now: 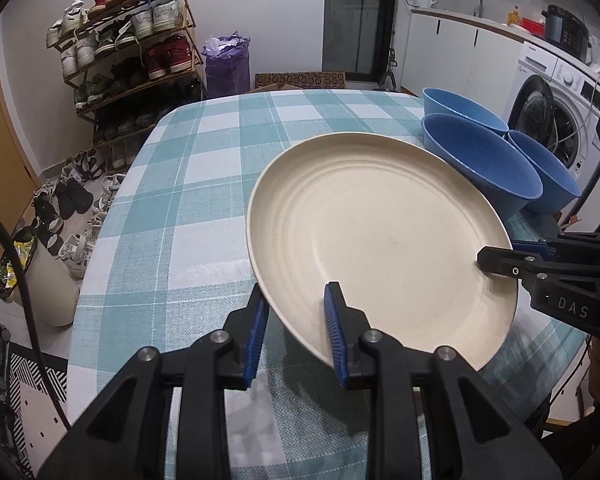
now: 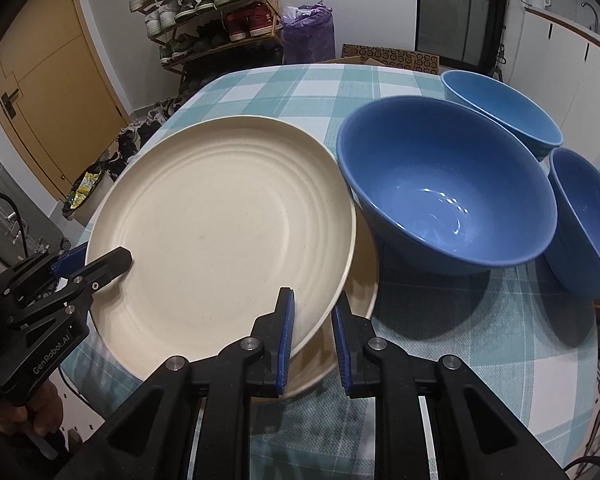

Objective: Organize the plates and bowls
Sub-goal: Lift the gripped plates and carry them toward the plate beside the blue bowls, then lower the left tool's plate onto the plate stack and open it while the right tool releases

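Left gripper (image 1: 296,328): clamped on the near rim of the cream plate (image 1: 380,240), one blue pad on top of the rim and one underneath, so it's basically closed with just the plate edge in between.
Right gripper (image 2: 312,332): same deal on the opposite side of that plate, jaws nearly together with the rim pinched between the pads.
Cream plate: held between both grippers, tilted, hanging just above the table rather than lying flat.
Second plate (image 2: 364,280): another cream one sits right under the held plate, only its right edge peeks out in the right wrist view.
Blue bowls: three of them, upright and empty, bunched at the right side of the table. The nearest bowl (image 2: 448,200) is just beside the held plate's far edge, can't tell if they touch. The other two (image 2: 504,108) (image 2: 584,220) sit behind and to the right of it.
Table (image 1: 188,200): covered in a teal and white checked cloth.
Background: shoe rack (image 1: 128,48) against the far wall.
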